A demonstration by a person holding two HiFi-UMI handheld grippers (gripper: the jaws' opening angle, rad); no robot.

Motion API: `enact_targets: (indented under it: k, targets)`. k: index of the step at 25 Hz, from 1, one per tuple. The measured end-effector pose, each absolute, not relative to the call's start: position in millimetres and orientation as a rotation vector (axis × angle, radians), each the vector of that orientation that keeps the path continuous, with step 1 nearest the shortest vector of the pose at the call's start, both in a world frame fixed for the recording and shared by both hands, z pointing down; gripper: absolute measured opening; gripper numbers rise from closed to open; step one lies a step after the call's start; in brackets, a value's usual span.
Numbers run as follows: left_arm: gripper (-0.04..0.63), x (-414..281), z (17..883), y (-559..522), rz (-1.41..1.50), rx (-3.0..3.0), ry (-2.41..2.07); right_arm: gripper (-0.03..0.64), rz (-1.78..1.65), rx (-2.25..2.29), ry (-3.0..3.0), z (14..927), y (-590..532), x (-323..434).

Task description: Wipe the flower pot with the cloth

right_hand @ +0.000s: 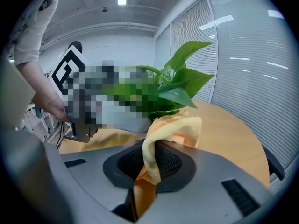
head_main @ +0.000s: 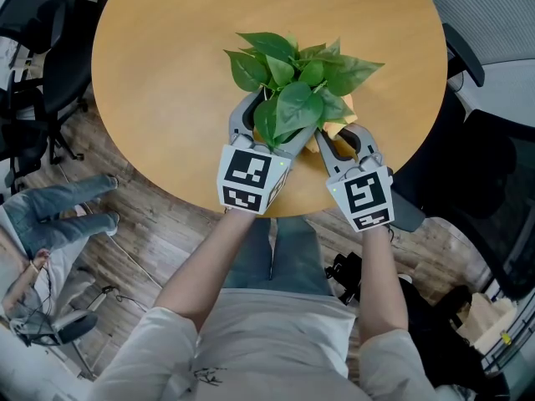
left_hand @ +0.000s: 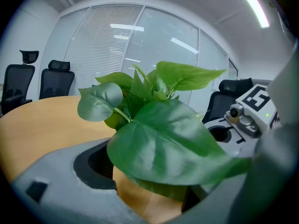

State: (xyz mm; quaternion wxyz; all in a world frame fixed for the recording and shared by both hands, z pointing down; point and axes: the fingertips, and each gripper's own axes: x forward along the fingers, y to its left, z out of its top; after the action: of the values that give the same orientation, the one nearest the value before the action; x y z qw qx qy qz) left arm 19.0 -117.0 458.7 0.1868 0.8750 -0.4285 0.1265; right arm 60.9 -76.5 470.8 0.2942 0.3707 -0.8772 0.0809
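Observation:
A leafy green plant (head_main: pixel 297 90) stands near the front edge of the round wooden table (head_main: pixel 167 73). Its flower pot (left_hand: pixel 140 195) is almost wholly hidden under the leaves; only a tan side shows between the jaws in the left gripper view. My left gripper (head_main: pixel 266 132) reaches in from the front and its jaws close round the pot. My right gripper (head_main: pixel 344 140) sits just right of the plant, shut on a yellow-orange cloth (right_hand: pixel 173 129). The cloth (head_main: pixel 334 127) bunches up against the plant's right side.
Black office chairs (head_main: pixel 42 65) stand to the left of the table and another chair (head_main: pixel 468 57) to the right. A seated person's legs (head_main: pixel 58 211) show at lower left. Window blinds (left_hand: pixel 140 45) lie beyond the table. The table's front edge is right under both grippers.

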Motion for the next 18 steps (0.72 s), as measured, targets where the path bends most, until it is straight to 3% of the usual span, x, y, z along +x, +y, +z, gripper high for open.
enact_targets:
  k: [7,18]
  targets:
    - [0.437,22.2,459.4,-110.9,0.365,2.546,-1.112,0.051,0.235,0.999,-2.344,474.2,-75.7,68.3]
    - [0.46,6.9,458.3,-107.9,0.494,2.833,-0.611,0.051,0.232,0.997,-2.344,474.2,-77.2,72.3]
